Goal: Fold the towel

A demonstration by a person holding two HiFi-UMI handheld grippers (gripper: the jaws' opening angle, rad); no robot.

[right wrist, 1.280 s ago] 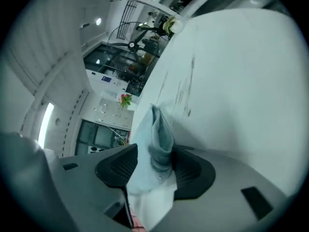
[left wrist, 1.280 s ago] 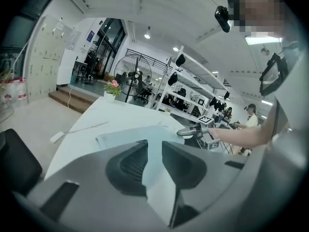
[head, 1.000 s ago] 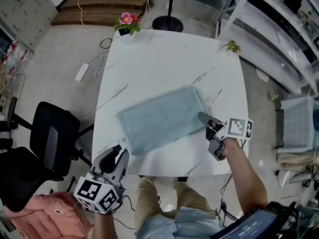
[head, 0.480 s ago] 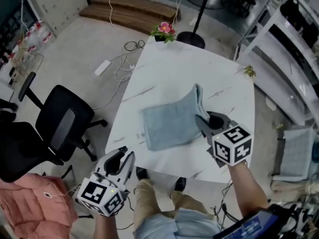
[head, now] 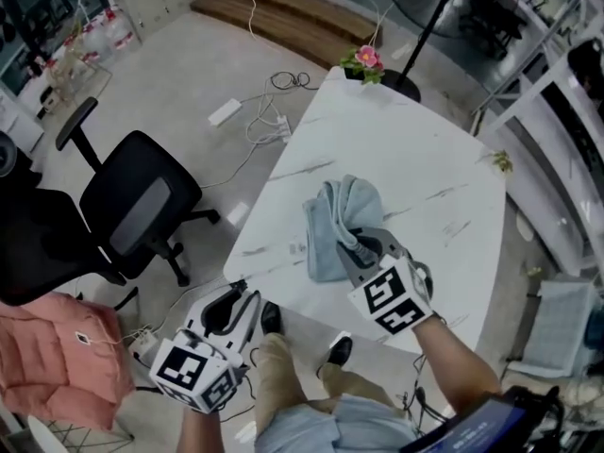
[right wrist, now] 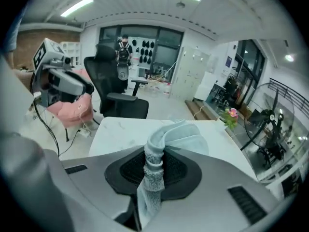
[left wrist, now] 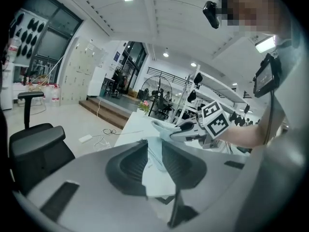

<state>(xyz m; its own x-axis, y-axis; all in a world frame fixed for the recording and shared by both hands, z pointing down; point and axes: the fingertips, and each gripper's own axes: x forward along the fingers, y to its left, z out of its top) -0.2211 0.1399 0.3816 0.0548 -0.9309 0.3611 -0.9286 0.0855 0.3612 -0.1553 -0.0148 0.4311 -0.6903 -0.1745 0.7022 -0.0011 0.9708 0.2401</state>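
1. The right claw (head: 351,245) is pinching one edge of the pale blue towel (head: 332,217). In the right gripper view the cloth (right wrist: 181,139) is squeezed into a rope between the pads, with a tail hanging below them.
2. The towel is on the near part of the white marble desk (head: 415,159). Its held side is lifted and humped over the rest, which lies flat at about eleven o'clock from that claw.
3. The left claw (head: 232,295) is slightly spread and holds nothing. It hangs off the desk's near edge, at roughly seven o'clock from the towel, well apart from it.
4. I'd say the fold is only half made: the raised edge needs to be carried across to the opposite edge toward nine o'clock.
5. To do it well, keep the pinch firm and the lift low so the cloth drapes rather than bunches.
6. The grip is on a gathered wad rather than a clean corner, so the layer may land wrinkled.
7. The idle left claw could come in to pin or smooth the flat part.
8. Let go only once the edges line up.
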